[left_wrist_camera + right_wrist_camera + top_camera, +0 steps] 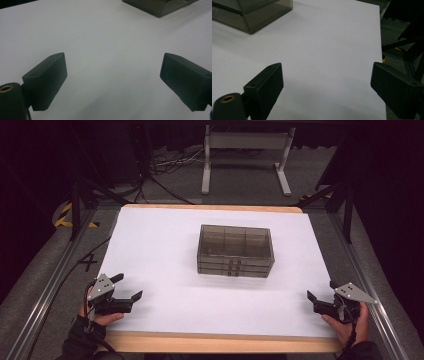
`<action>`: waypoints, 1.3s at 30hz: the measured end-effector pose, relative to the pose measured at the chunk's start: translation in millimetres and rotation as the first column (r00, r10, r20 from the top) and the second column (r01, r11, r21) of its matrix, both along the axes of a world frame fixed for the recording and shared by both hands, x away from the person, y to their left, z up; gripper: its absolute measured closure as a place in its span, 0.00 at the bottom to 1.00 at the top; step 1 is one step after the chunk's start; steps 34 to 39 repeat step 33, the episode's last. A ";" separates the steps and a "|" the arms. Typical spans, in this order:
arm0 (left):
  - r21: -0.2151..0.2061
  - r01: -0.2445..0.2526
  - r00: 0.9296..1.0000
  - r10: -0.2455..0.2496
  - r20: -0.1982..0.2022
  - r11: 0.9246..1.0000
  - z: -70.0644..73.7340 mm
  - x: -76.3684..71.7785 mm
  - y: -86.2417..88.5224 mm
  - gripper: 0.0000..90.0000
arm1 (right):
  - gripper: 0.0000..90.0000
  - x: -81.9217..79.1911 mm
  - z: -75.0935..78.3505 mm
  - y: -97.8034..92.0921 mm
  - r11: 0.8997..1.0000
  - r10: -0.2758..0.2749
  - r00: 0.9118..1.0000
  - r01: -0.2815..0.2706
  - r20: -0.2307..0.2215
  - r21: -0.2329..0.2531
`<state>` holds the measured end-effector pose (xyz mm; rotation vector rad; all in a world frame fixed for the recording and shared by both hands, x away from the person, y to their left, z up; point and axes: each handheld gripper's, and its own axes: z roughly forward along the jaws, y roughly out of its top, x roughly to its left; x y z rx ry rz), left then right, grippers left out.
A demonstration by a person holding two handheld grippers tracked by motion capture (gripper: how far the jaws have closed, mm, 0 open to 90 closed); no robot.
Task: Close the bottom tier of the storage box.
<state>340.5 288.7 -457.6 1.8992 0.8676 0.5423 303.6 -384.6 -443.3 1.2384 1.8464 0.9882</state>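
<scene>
White table [165, 245] | high view: whole smoky box [235, 251] | gripper views: box corners

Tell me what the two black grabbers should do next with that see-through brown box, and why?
Probably bring both toward the smoky translucent plastic drawer box in the middle of the white table top. The left gripper and right gripper sit open at the near corners, holding nothing, well apart from the box. Its small drawer handles face the person, so moving in comes first.
</scene>
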 end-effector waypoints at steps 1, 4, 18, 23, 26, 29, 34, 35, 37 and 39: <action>0.000 -0.001 1.000 0.001 -0.001 1.000 0.0 0.0 0.0 0.09 | 0.13 0.0 0.0 0.0 1.000 0.001 1.000 -0.001 -0.001 0.000; 0.000 -0.002 1.000 0.002 -0.001 1.000 0.1 0.1 0.4 0.09 | 0.13 -0.2 0.0 0.1 1.000 0.001 1.000 -0.001 0.002 -0.002; -0.007 -0.004 1.000 0.004 -0.005 1.000 0.0 0.6 0.4 0.09 | 0.13 0.4 -0.1 0.3 1.000 0.002 1.000 -0.002 -0.002 -0.005; -0.004 -0.003 1.000 0.003 -0.005 1.000 0.1 0.8 0.5 0.09 | 0.13 0.5 -0.1 0.6 1.000 0.003 1.000 -0.003 -0.003 -0.010; -0.005 -0.006 1.000 0.006 -0.007 1.000 0.0 0.8 0.2 0.09 | 0.13 0.5 -0.1 0.8 1.000 0.003 1.000 -0.003 -0.005 -0.010; -0.001 -0.005 1.000 0.005 -0.005 1.000 0.1 0.9 0.2 0.09 | 0.13 0.5 -0.1 0.6 1.000 0.002 1.000 -0.002 -0.003 -0.009; 0.004 -0.006 1.000 0.006 -0.015 1.000 0.0 1.7 -0.6 0.09 | 0.13 0.8 0.0 0.5 1.000 0.002 1.000 -0.002 -0.007 -0.010; 0.004 -0.006 1.000 0.006 -0.015 1.000 0.0 1.7 -0.6 0.09 | 0.13 0.8 0.0 0.5 1.000 0.002 1.000 -0.002 -0.007 -0.010; 0.004 -0.006 1.000 0.006 -0.015 1.000 0.0 1.7 -0.6 0.09 | 0.13 0.8 0.0 0.5 1.000 0.002 1.000 -0.002 -0.007 -0.010; 0.004 -0.006 1.000 0.006 -0.015 1.000 0.0 1.7 -0.6 0.09 | 0.13 0.8 0.0 0.5 1.000 0.002 1.000 -0.002 -0.007 -0.010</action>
